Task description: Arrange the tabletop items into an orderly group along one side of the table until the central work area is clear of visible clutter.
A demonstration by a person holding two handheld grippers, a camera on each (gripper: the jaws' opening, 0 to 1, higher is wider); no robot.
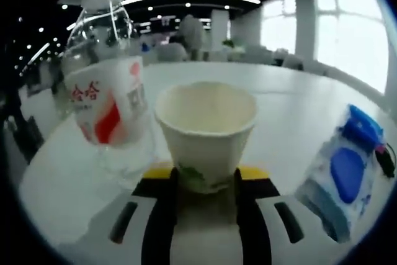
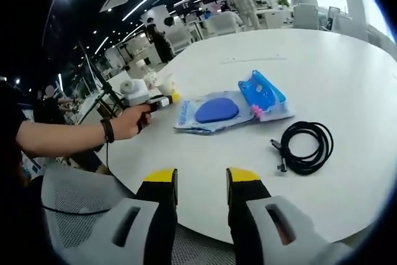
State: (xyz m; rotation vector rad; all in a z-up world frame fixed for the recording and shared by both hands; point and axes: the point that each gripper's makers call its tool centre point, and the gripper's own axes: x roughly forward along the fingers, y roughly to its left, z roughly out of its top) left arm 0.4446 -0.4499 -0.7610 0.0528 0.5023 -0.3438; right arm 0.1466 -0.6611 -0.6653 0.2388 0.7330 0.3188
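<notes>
A white paper cup [image 1: 206,125] stands between my left gripper's [image 1: 206,172] yellow-tipped jaws, which press on its base from both sides. A clear water bottle [image 1: 105,91] with a red and white label stands just left of the cup, nearly touching it. In the right gripper view a hand [image 2: 127,122] holds that left gripper [image 2: 166,99] at the table's far left edge, with the cup [image 2: 166,84] at its tip. My right gripper [image 2: 201,181] is open with nothing between its jaws, over the table's near edge. A blue and white wipes packet [image 2: 214,112] lies ahead of it.
A blue box [image 2: 263,93] lies against the packet's right end, and a coiled black cable [image 2: 307,147] sits nearer, to the right. The round white table [image 2: 347,60] stretches far behind them. A grey mesh chair [image 2: 68,209] stands at its near left edge. People stand in the background.
</notes>
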